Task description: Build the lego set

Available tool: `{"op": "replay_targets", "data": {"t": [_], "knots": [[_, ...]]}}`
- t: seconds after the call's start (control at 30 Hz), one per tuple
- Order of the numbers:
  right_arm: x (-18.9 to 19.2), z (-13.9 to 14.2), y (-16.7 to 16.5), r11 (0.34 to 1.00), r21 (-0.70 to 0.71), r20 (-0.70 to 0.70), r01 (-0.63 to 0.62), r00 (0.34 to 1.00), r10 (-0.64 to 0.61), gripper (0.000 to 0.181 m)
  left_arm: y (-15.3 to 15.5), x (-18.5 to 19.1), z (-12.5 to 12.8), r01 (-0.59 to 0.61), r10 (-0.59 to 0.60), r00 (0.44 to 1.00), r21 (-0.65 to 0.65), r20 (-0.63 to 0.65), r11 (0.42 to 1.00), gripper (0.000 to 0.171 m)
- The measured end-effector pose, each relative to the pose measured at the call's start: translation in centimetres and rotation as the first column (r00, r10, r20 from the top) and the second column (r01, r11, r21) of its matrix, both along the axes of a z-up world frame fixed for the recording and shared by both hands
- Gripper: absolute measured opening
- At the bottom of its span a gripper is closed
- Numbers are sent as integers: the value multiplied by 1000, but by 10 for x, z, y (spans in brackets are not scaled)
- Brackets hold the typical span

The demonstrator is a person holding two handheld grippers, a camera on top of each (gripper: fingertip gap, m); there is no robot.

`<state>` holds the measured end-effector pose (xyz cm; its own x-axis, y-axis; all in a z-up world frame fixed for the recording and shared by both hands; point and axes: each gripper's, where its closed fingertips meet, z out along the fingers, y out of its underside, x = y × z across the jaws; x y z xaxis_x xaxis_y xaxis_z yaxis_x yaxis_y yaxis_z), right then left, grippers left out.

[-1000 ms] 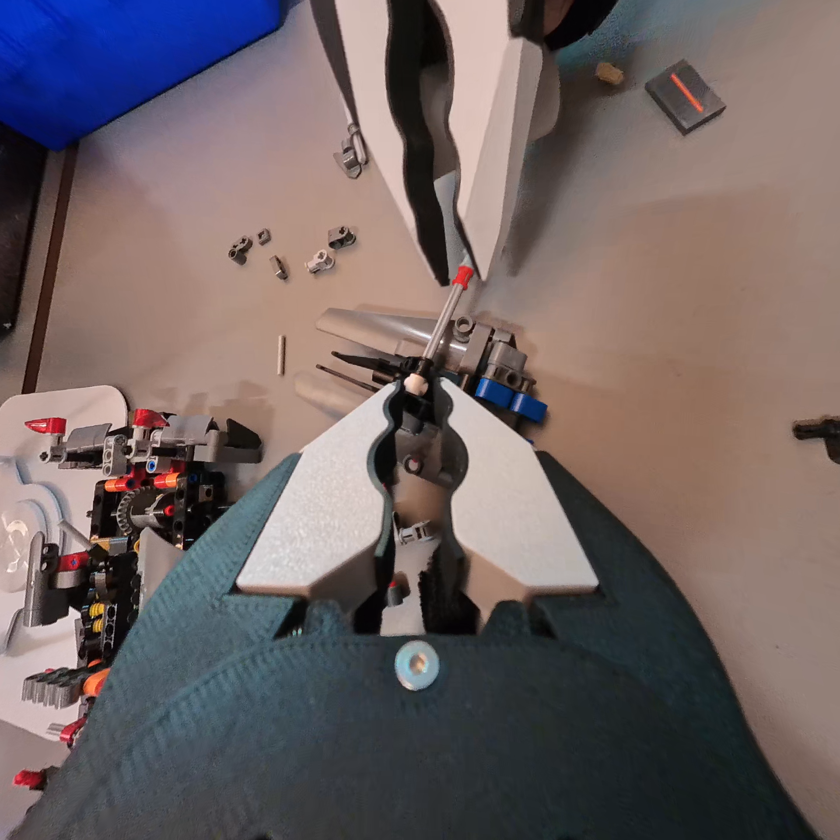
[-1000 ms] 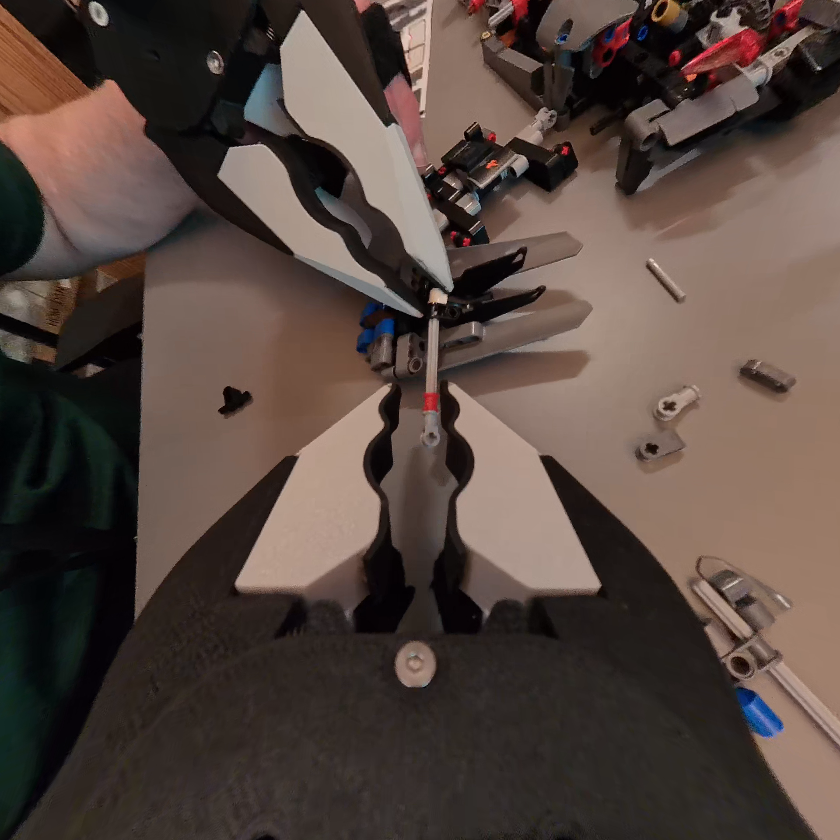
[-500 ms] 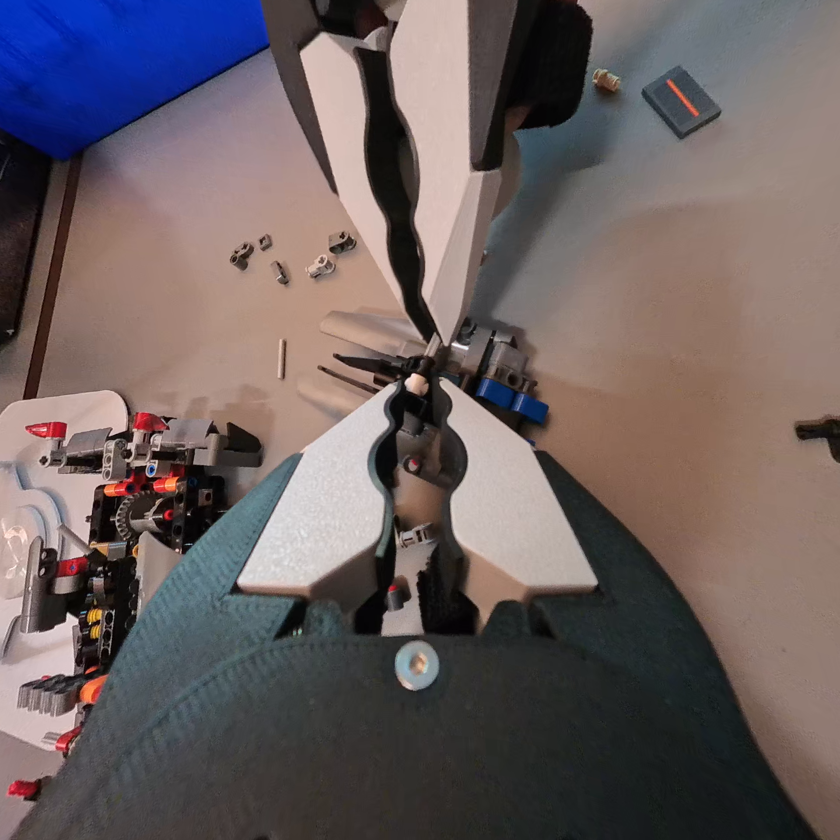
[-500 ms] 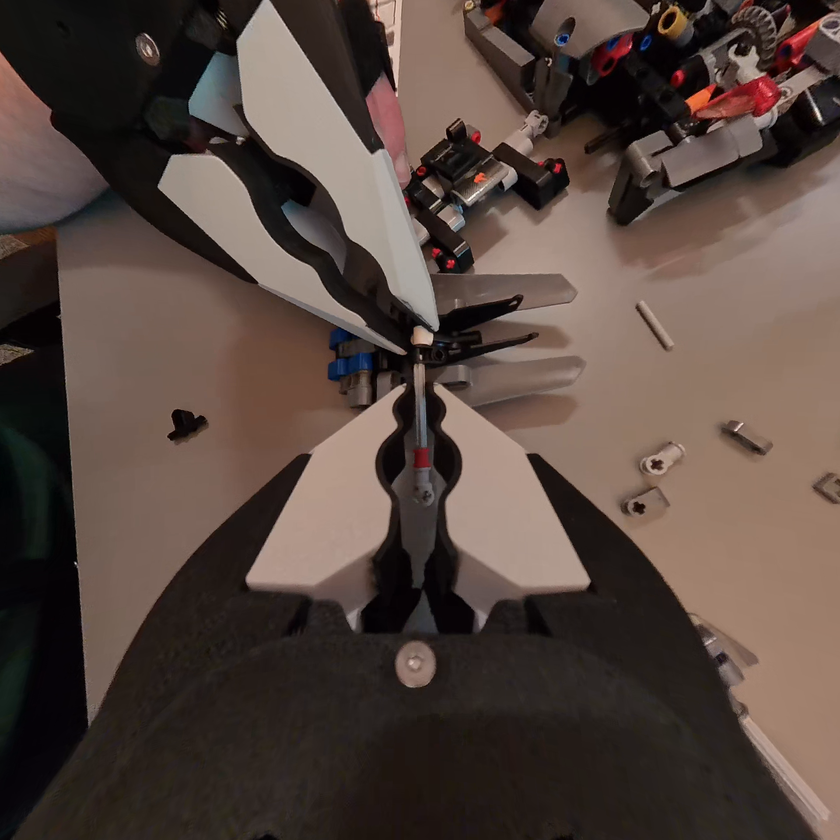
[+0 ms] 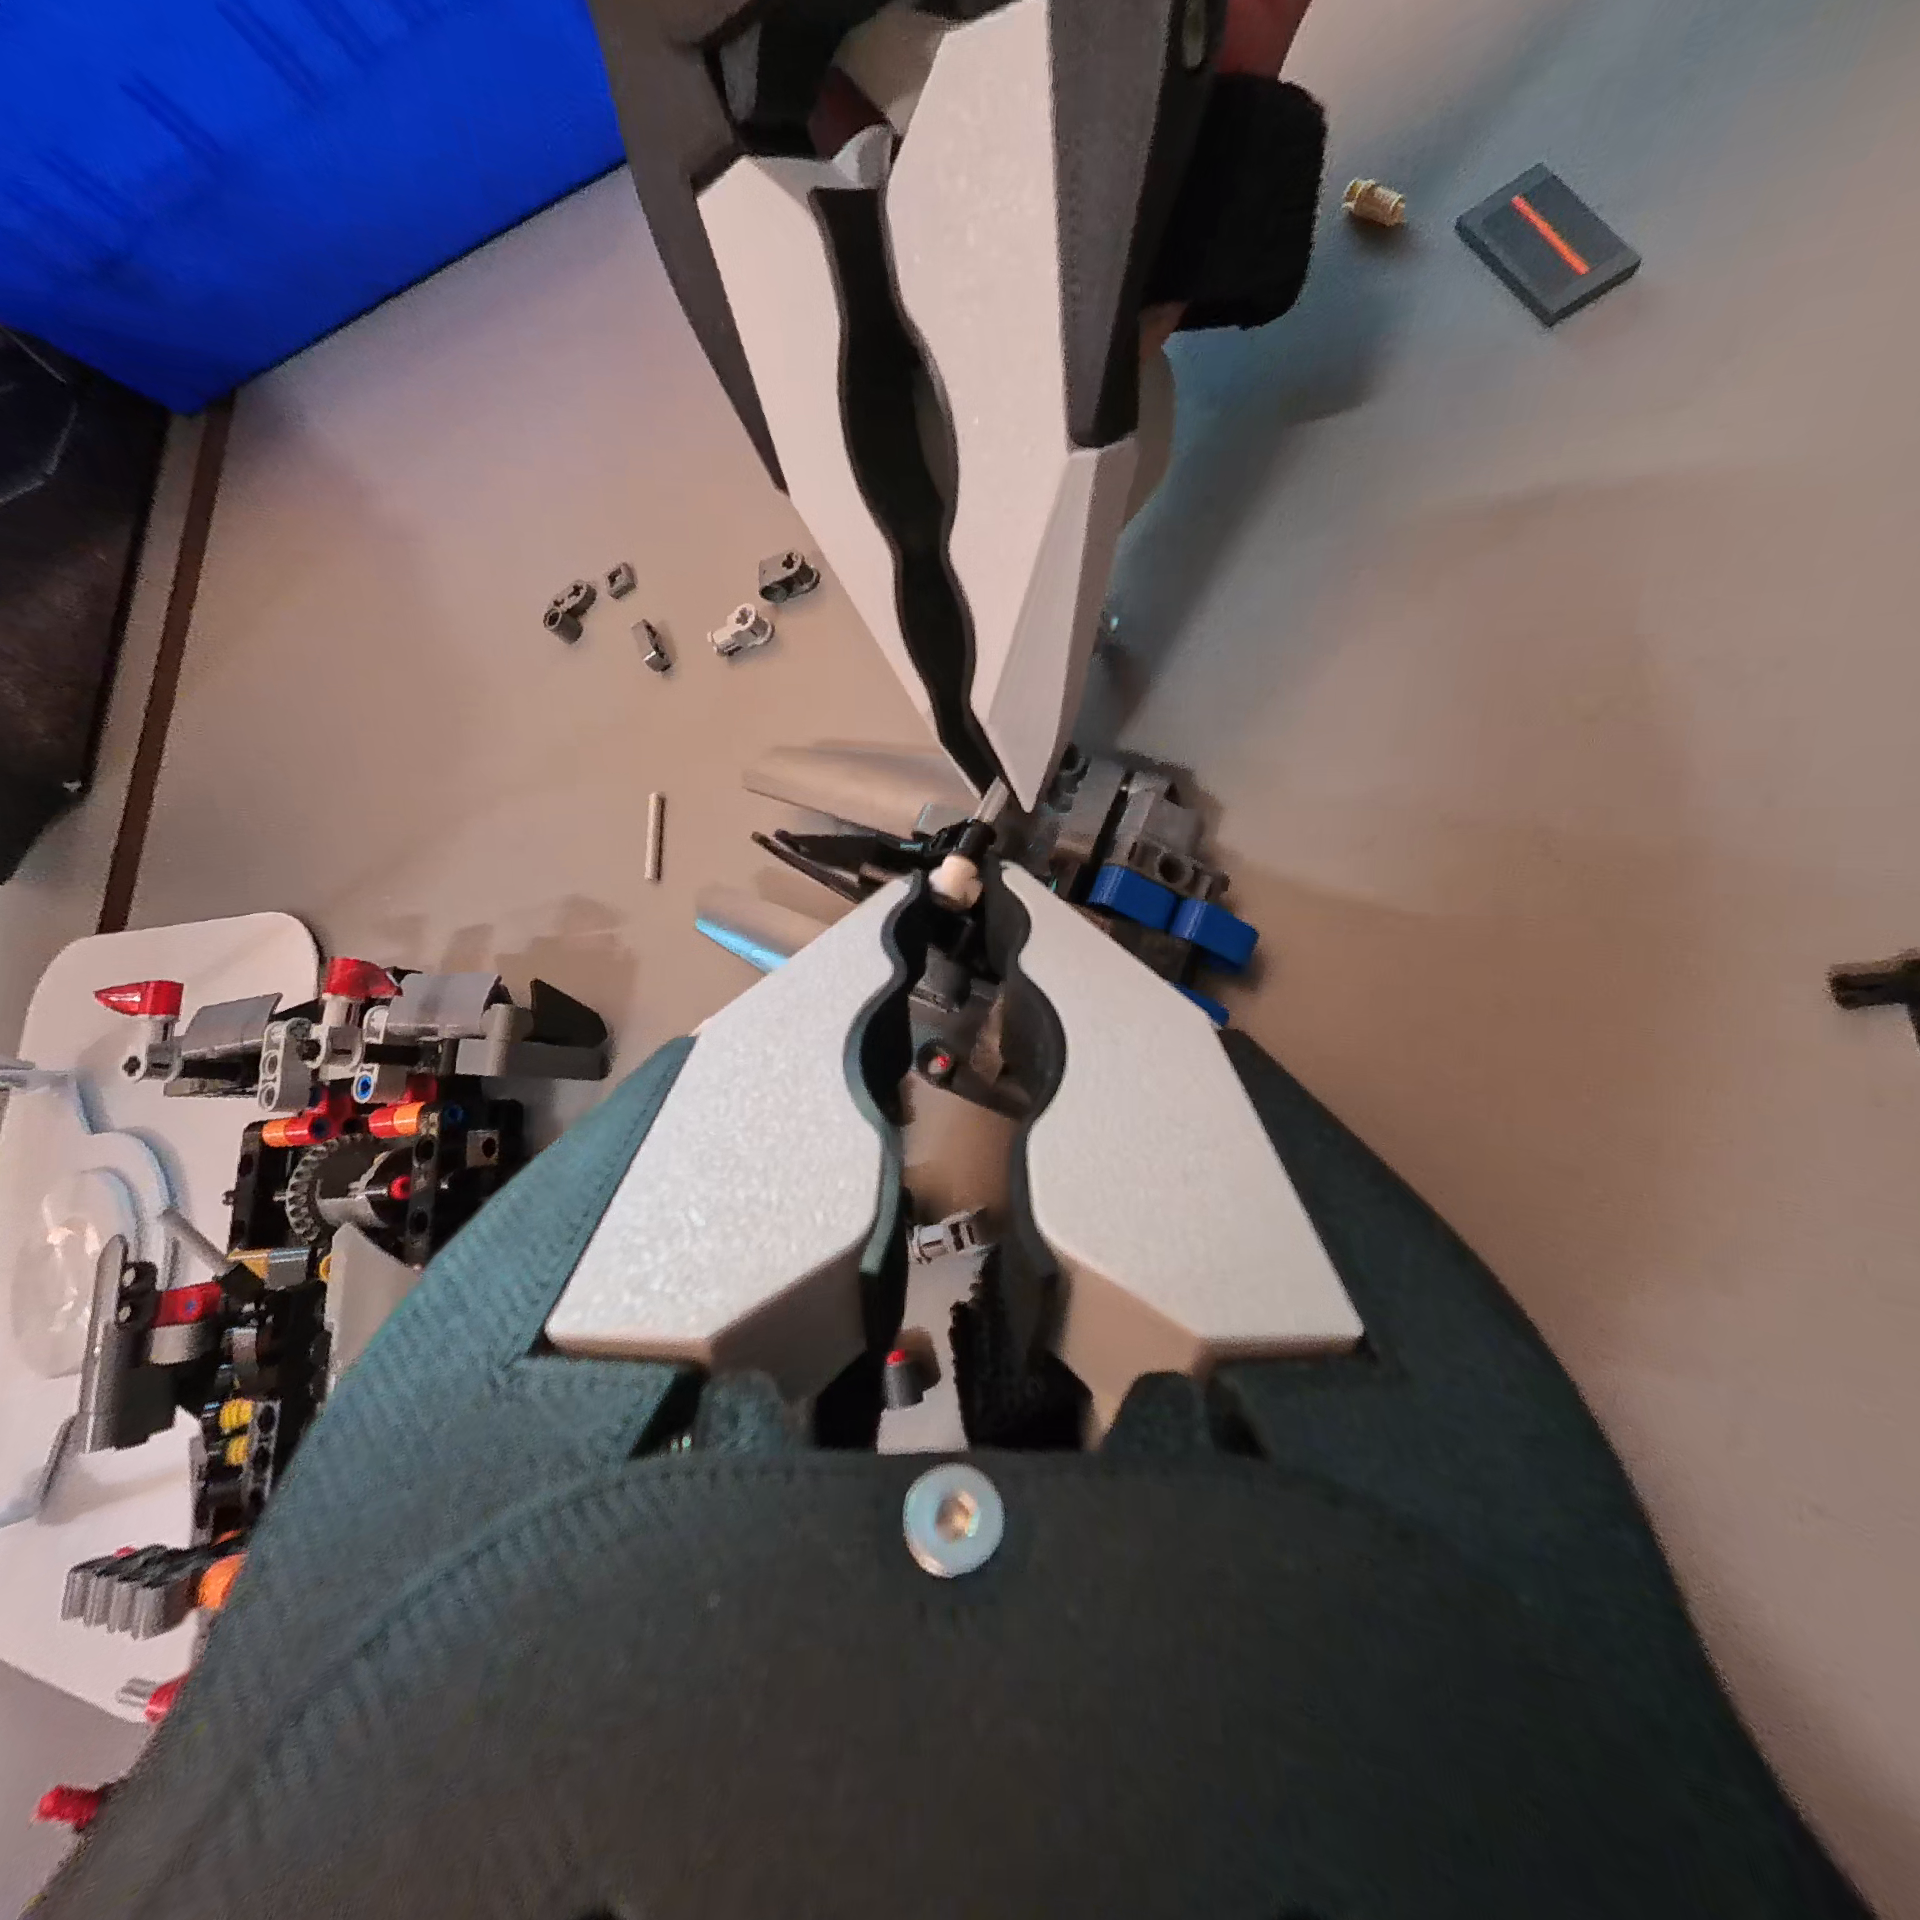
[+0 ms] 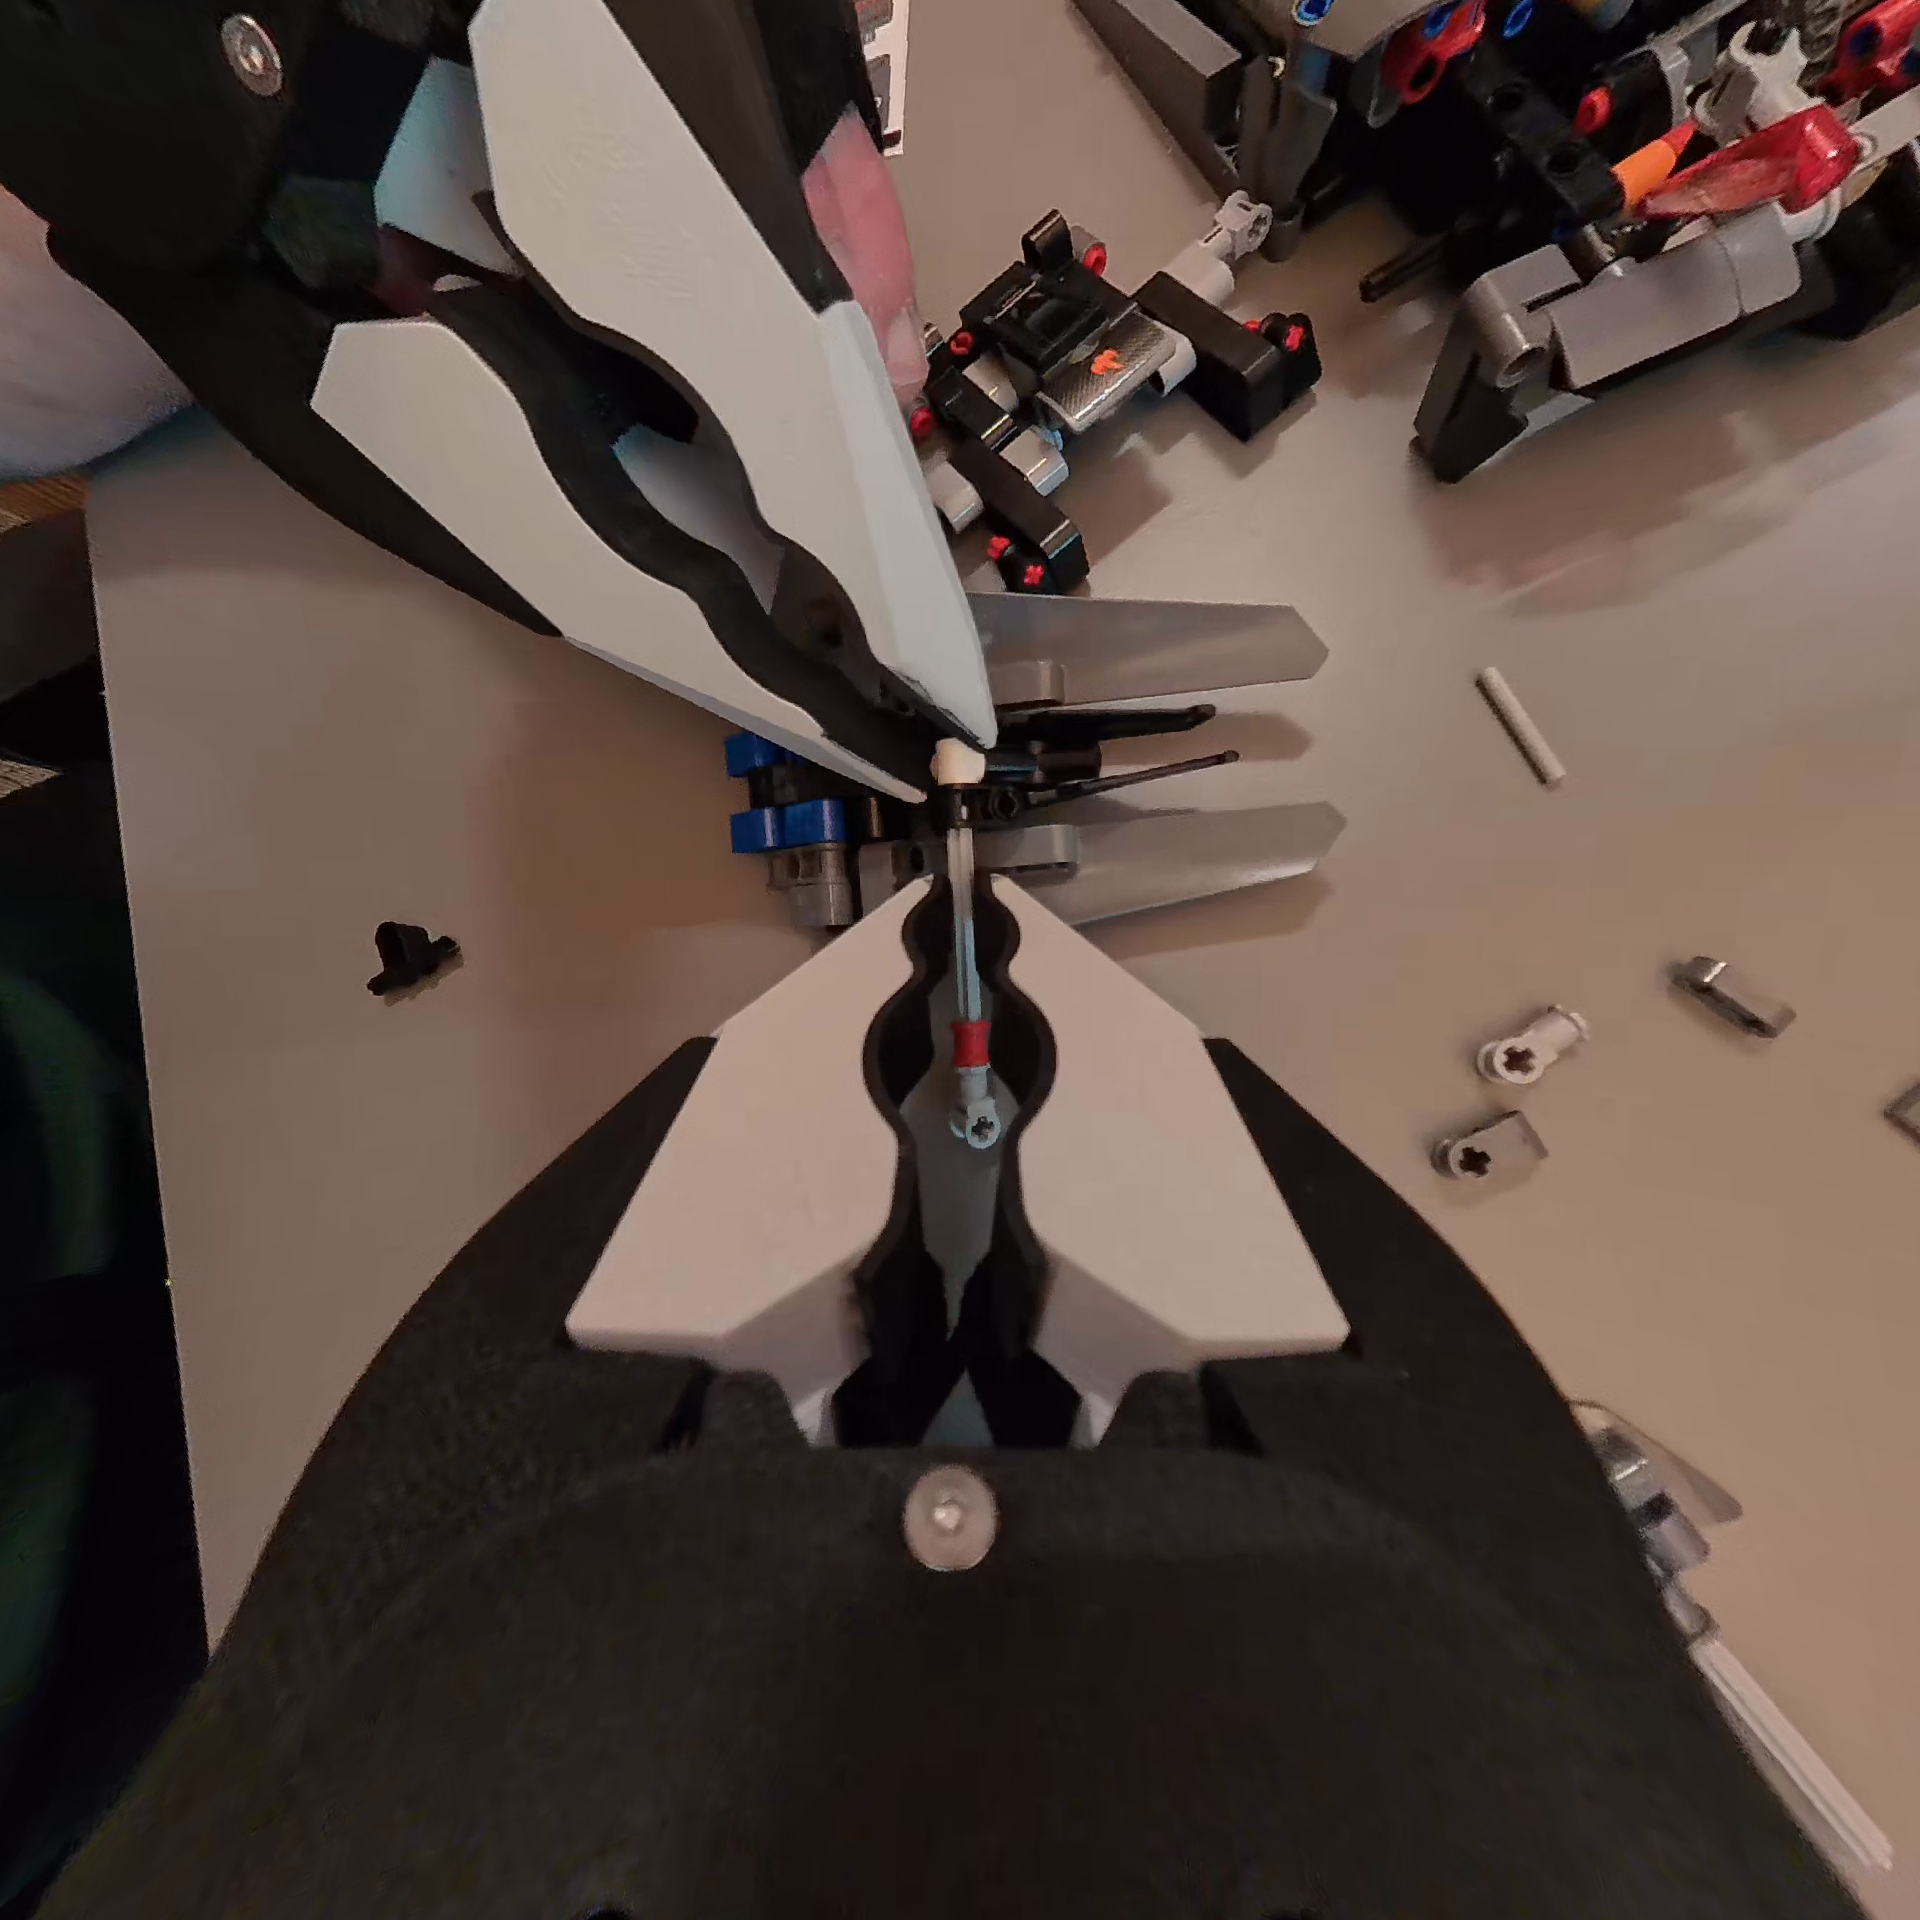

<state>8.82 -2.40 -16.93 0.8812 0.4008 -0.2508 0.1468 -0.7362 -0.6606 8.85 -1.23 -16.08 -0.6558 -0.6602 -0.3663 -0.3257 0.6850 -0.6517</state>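
While right claw [image 6: 961, 894] pinches the thin, light, bend-prone axle [image 6: 966, 966] mid-shaft, left claw [image 5: 956, 894] clamps its white-tipped end beside the winged subassembly [image 6: 1143, 748].

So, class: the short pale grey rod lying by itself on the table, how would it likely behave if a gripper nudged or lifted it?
The pale grey rod looks round and lies flat on the smooth table, so a sideways nudge would probably roll it. It is thin and short, so likely light. Being so slim, it could slip from wide gripper pads.
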Motion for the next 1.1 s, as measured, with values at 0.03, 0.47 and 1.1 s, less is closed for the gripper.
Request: {"op": "replay_targets", "data": {"t": [0.03, 0.47, 1.1], "knots": [[0, 0, 0, 1000, 2, -1, 0, 1000, 0, 1, 0, 0, 1, 3, -3, 1000, 4, 10, 1000, 8], [0, -1, 4, 1000, 10, 55, -20, 998, 19, 1, 3, 1, 2, -7, 7, 1000, 2, 25, 1000, 7], [-1, -1, 12, 998, 43, 43, -41, 998, 39, 0, 8, 3, 1, -55, 57, 997, -31, 56, 998, 7]]}}
